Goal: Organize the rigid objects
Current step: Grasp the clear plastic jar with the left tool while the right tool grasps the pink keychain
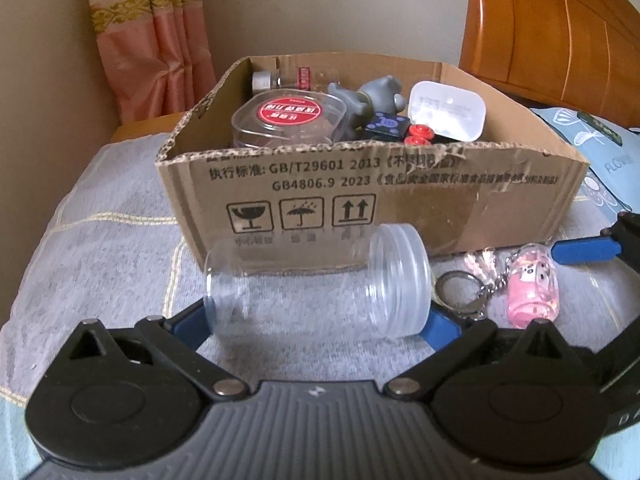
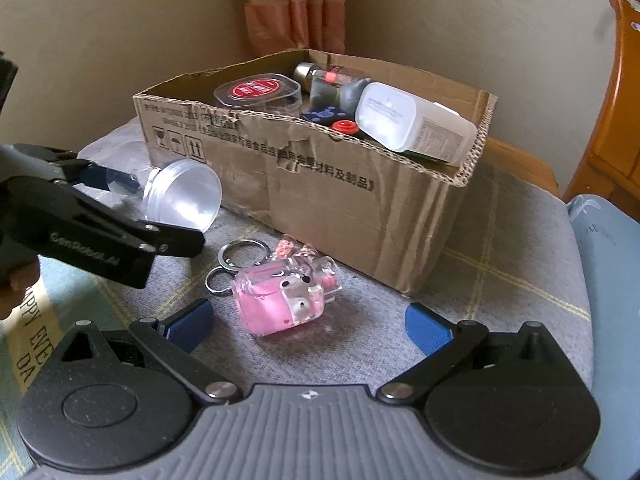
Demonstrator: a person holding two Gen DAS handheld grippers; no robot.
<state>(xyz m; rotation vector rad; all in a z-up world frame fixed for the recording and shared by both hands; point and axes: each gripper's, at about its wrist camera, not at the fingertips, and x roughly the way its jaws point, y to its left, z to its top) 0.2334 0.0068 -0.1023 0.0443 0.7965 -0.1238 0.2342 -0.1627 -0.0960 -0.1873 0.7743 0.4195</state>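
A clear plastic jar (image 1: 316, 284) with a screw lid lies on its side on the grey bedcover, in front of the cardboard box (image 1: 360, 188). My left gripper (image 1: 316, 328) is open wide, a blue finger at either end of the jar, which rests on the cloth. In the right wrist view the jar (image 2: 180, 196) shows between those fingers. A pink liquid-filled keychain (image 2: 288, 300) with metal rings lies just ahead of my right gripper (image 2: 310, 326), which is open and holds nothing. The keychain (image 1: 528, 292) is right of the jar.
The box (image 2: 320, 184) holds a round clear tub with a red label (image 1: 288, 116), a grey toy (image 1: 372, 100), a white bottle (image 2: 412, 128) and small red caps. A wooden headboard (image 1: 560, 40) stands at the right, a curtain (image 1: 152, 40) behind, a blue pillow (image 2: 612, 280) beside.
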